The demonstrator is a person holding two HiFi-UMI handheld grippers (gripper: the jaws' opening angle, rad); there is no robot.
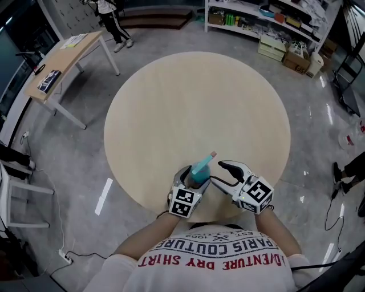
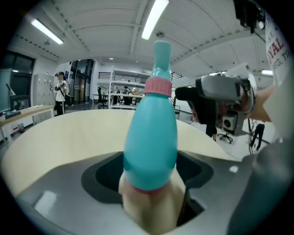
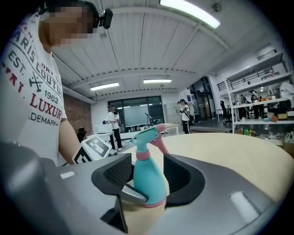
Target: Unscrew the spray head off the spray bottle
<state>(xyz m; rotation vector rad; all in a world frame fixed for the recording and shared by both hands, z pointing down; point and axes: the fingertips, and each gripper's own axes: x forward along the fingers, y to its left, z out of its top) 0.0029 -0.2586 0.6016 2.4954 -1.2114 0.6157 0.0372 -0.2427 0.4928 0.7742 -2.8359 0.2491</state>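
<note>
A teal spray bottle (image 1: 199, 170) with a pink collar and pink trigger leans over the near edge of the round table (image 1: 194, 97). My left gripper (image 1: 193, 181) is shut on its lower body; in the left gripper view the bottle (image 2: 151, 137) rises between the jaws with its spray head (image 2: 161, 57) on top. My right gripper (image 1: 217, 171) is open just right of the bottle. In the right gripper view its jaws stand either side of the bottle (image 3: 148, 179) with gaps, below the spray head (image 3: 148, 134). The right gripper (image 2: 223, 92) also shows in the left gripper view.
A small wooden desk (image 1: 63, 57) stands at the far left, and shelves with boxes (image 1: 268, 25) at the far right. A person (image 1: 111, 17) stands beyond the table. Someone's feet (image 1: 342, 171) and cables lie at the right edge.
</note>
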